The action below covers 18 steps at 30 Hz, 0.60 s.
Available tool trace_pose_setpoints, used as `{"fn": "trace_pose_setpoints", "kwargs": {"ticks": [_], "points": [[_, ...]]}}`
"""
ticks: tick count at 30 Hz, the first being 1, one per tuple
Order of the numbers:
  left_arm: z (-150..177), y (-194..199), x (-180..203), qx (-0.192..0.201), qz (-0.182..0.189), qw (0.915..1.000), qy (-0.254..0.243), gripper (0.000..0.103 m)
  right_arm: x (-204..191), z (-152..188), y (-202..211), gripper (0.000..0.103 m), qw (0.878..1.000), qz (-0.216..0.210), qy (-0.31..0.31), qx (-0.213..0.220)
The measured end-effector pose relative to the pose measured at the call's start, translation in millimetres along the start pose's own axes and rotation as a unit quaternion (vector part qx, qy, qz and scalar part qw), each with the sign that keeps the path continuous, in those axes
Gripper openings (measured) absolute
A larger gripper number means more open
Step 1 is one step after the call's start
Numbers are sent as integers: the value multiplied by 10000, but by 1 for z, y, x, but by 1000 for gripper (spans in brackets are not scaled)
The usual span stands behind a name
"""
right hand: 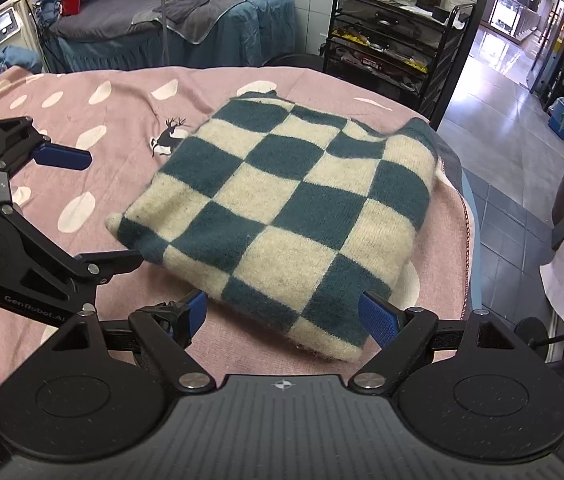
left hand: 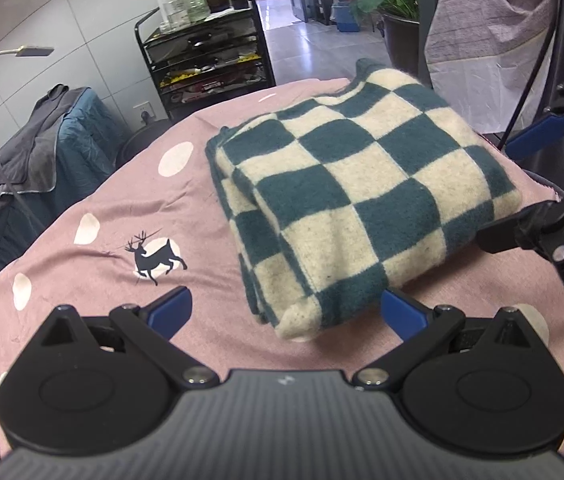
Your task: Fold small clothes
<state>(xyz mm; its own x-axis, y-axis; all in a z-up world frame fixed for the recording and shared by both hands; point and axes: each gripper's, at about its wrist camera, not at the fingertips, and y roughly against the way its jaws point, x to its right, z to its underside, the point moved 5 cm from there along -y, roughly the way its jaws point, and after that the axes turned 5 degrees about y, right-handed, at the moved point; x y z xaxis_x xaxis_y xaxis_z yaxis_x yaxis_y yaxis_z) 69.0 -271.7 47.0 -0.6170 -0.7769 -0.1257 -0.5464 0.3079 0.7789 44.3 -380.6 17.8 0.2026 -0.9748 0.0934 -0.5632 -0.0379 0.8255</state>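
Lying folded, the thick teal-and-cream checkered knit sweater (right hand: 282,216) looks soft and floppy; both the left gripper (left hand: 286,312) and the right gripper (right hand: 282,312) gape empty, best pinching its layered edge.

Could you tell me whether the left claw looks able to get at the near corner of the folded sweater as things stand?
Probably yes. The left claw is open, and the sweater's near corner lies just ahead between its fingers, with only bare sheet around it.
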Motion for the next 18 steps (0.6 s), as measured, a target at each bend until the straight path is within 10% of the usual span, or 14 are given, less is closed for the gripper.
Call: {"fn": "trace_pose_setpoints", "kwargs": {"ticks": [18], "points": [[-4, -3, 0, -104, 61, 9999, 17, 103, -3, 0, -9, 103, 9997, 5, 84, -217]]}}
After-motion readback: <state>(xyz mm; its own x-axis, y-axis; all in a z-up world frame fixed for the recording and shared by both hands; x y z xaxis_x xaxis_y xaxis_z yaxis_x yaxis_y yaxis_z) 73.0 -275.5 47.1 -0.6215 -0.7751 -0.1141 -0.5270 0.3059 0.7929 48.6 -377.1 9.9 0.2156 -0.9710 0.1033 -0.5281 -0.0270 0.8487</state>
